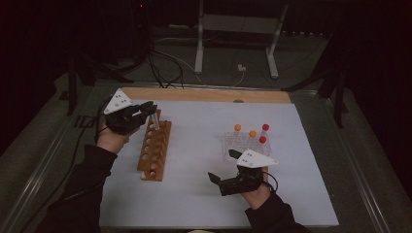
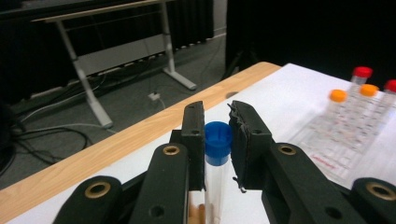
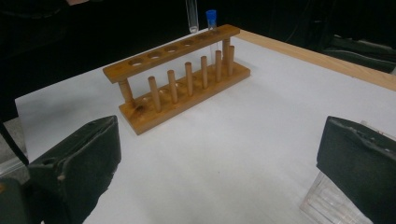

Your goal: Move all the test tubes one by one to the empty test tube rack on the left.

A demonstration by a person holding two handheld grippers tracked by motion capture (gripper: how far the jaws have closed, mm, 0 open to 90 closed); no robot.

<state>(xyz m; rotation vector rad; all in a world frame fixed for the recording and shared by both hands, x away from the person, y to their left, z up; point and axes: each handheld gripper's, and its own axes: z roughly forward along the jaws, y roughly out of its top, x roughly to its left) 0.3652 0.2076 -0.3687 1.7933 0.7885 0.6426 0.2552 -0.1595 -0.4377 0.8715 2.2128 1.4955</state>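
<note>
My left gripper [image 1: 150, 109] [image 2: 215, 114] is shut on a clear tube with a blue cap [image 2: 218, 140]. It holds the tube [image 1: 154, 120] upright over the far end of the wooden rack [image 1: 154, 148]. In the right gripper view the tube's lower end [image 3: 192, 16] hangs just above the wooden rack's [image 3: 182, 79] top board. A second blue-capped tube [image 3: 211, 16] stands in the end hole beside it. My right gripper [image 1: 223, 166] [image 3: 219, 135] is open with nothing between its pads, low over the white mat [image 1: 194, 194] and facing the rack.
A clear plastic rack [image 1: 243, 148] [image 2: 341, 140] just beyond the right gripper holds several tubes with orange [image 1: 237, 127] and red [image 1: 265, 127] caps. The table's wooden far edge [image 1: 204, 94] borders the mat. Metal stand legs [image 1: 199, 43] and cables lie on the floor beyond.
</note>
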